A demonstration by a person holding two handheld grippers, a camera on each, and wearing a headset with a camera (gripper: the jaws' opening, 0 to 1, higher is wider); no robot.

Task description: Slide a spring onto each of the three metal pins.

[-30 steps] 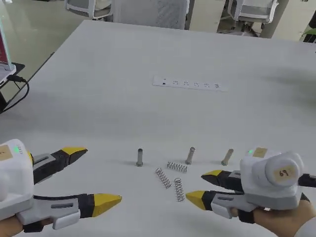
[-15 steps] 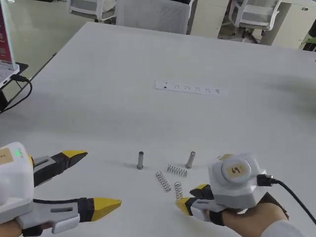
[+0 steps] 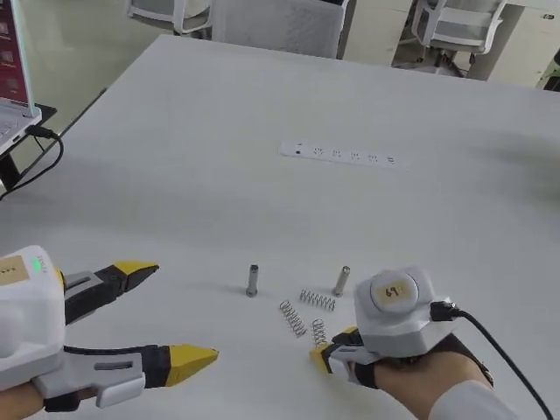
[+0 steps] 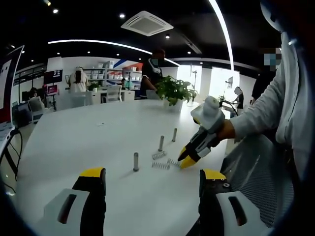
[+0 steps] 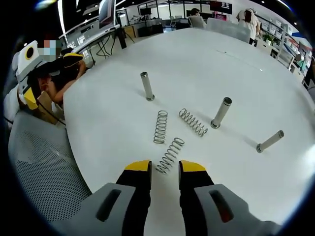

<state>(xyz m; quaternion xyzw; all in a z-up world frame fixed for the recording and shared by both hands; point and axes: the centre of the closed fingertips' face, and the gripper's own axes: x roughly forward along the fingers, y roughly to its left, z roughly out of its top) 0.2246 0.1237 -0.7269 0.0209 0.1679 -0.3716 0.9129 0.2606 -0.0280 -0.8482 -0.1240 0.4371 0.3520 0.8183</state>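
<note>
**A:** Right gripper (image 3: 320, 357) has swung in since a second ago. Jaws narrowed, tips at the nearest spring (image 5: 170, 155), nothing gripped yet.

**B:** So pickup's next, I reckon. Left gripper (image 3: 179, 311) hangs wide and empty. All three pins (image 5: 146, 86) stand bare, springs (image 5: 161, 127) loose on the table (image 3: 262, 131) beside them.

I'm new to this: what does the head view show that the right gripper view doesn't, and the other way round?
Head view's extras: the right hand-held gripper from above, with its black cable and the hand holding it. Right gripper view's extras: the third metal pin, far right, and people at the room's far end. Shared: two metal pins, three loose springs, the white table.
</note>
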